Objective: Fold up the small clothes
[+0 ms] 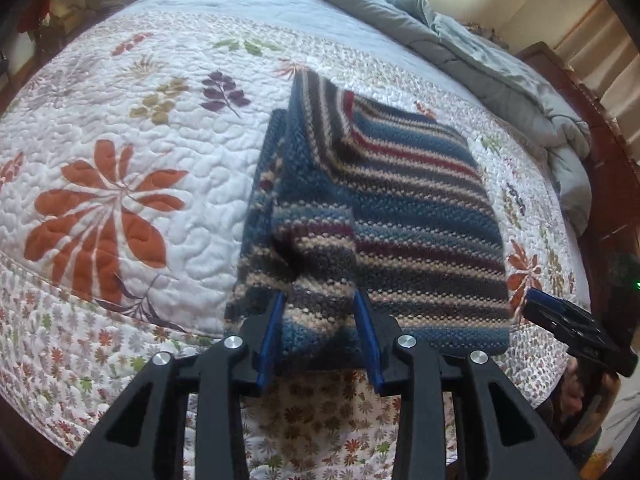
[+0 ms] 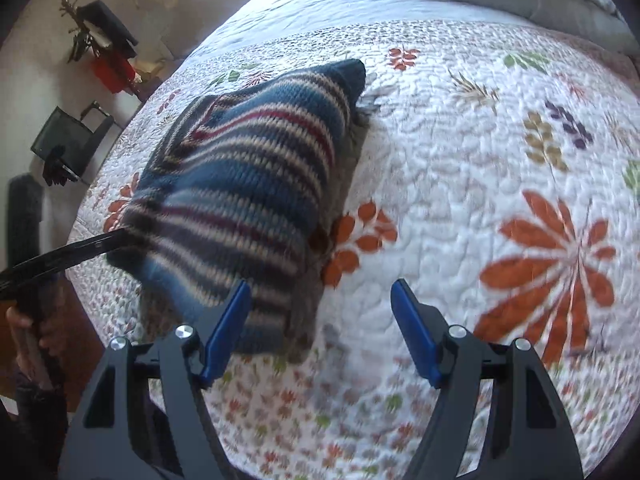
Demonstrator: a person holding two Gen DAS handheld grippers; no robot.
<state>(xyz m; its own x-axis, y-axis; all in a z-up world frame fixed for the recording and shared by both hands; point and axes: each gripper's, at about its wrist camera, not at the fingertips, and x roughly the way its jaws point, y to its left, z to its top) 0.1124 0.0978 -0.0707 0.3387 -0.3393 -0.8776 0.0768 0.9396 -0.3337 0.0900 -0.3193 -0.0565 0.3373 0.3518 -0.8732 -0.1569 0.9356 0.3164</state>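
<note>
A folded knit sweater [image 1: 400,208], striped blue, cream and dark red, lies on the flowered quilt [image 1: 160,168]. One striped sleeve is folded over it and runs toward my left gripper [image 1: 320,304]. The jaws stand a little apart with the sleeve end between them, and the blue pads do not visibly pinch it. In the right wrist view the sweater [image 2: 248,176] lies at the left, blurred. My right gripper [image 2: 320,292] is wide open over bare quilt [image 2: 460,184], its left finger overlapping the sweater's near corner. One finger [image 2: 92,246] of the left gripper reaches the sweater's left edge.
A grey duvet [image 1: 480,56] is bunched along the far side of the bed, beside the wooden bed frame [image 1: 612,200]. A hand [image 2: 24,328] holds the left gripper's handle. A black chair [image 2: 68,140] and red items [image 2: 112,72] stand on the floor beyond the bed's left side.
</note>
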